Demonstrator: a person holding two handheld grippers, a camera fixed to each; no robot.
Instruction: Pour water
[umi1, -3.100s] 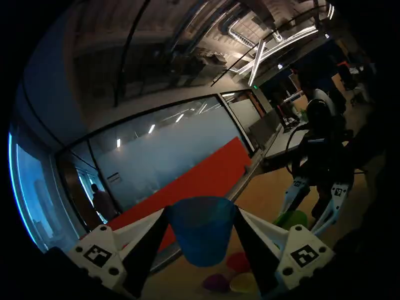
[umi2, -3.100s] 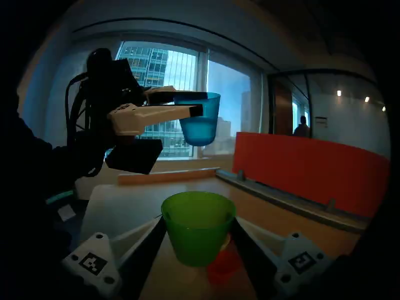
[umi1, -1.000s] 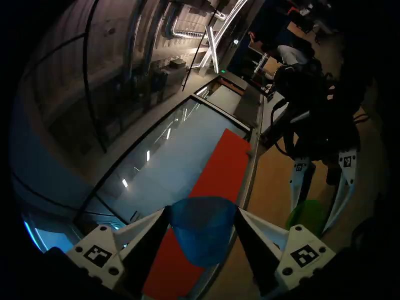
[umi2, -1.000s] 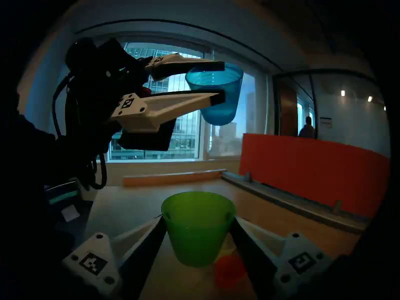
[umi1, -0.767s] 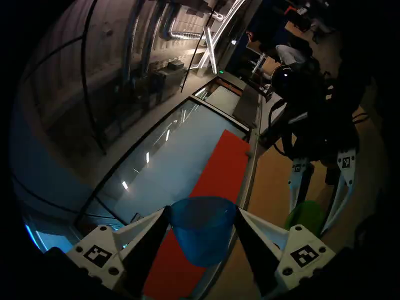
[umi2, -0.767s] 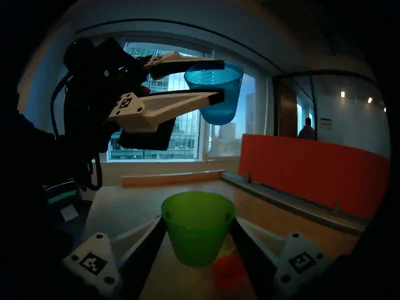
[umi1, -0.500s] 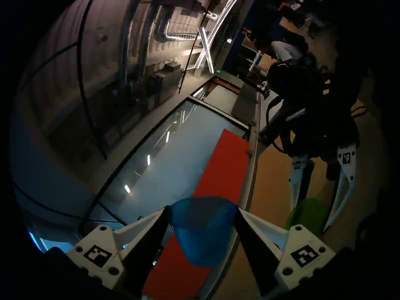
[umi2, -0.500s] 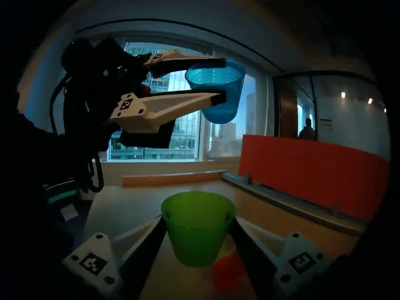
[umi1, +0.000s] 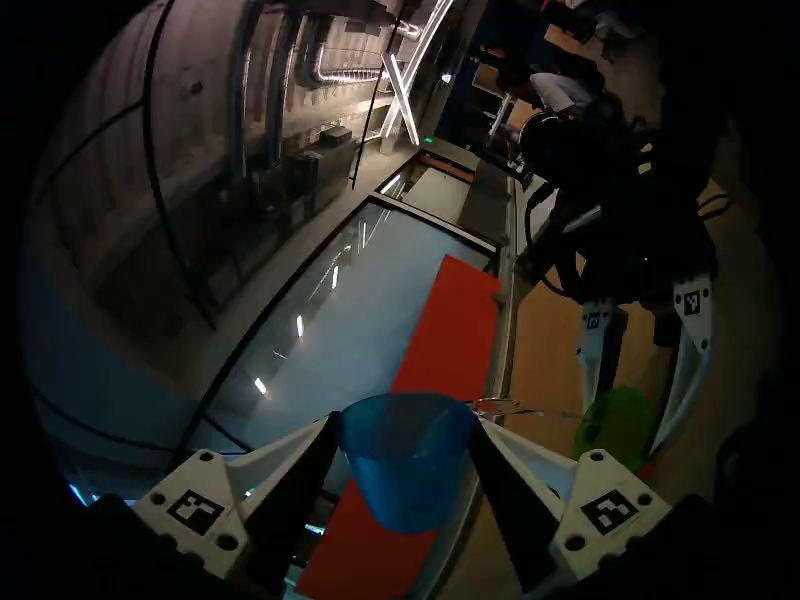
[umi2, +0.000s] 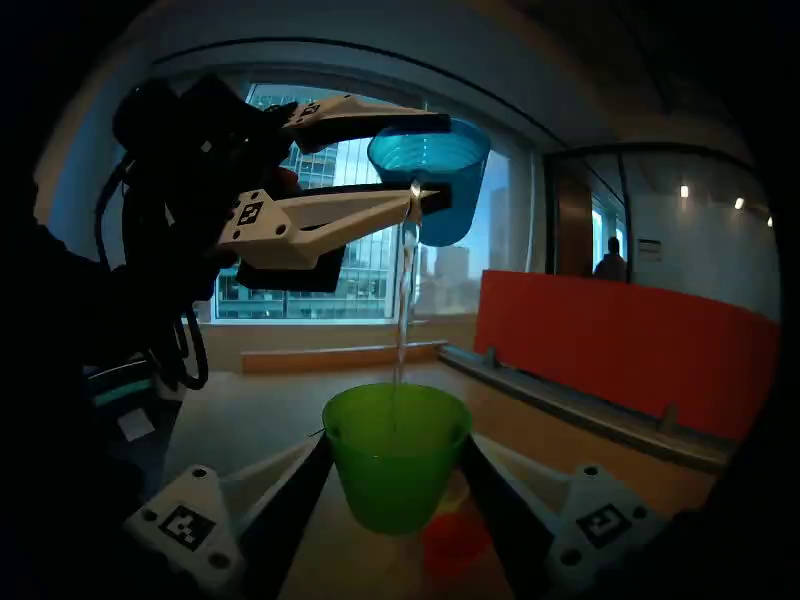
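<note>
Left claw (umi1: 405, 445): clamped on blue cup (umi1: 405, 475), tilted, raised above green cup (umi2: 397, 480). Water stream (umi2: 403, 290): falls from blue cup's rim into green cup. Right claw (umi2: 397, 455): clamped on green cup, over bench (umi2: 250, 420).

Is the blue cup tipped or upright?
Tipped: a thin water stream falls from the translucent blue plastic cup into the green plastic cup.

White claw (umi1: 405, 425), black square markers (umi1: 195, 510)

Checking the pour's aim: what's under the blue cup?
A thin water stream drops from the blue cup into the green cup held below it. The green cup's wall hides the water level.
</note>
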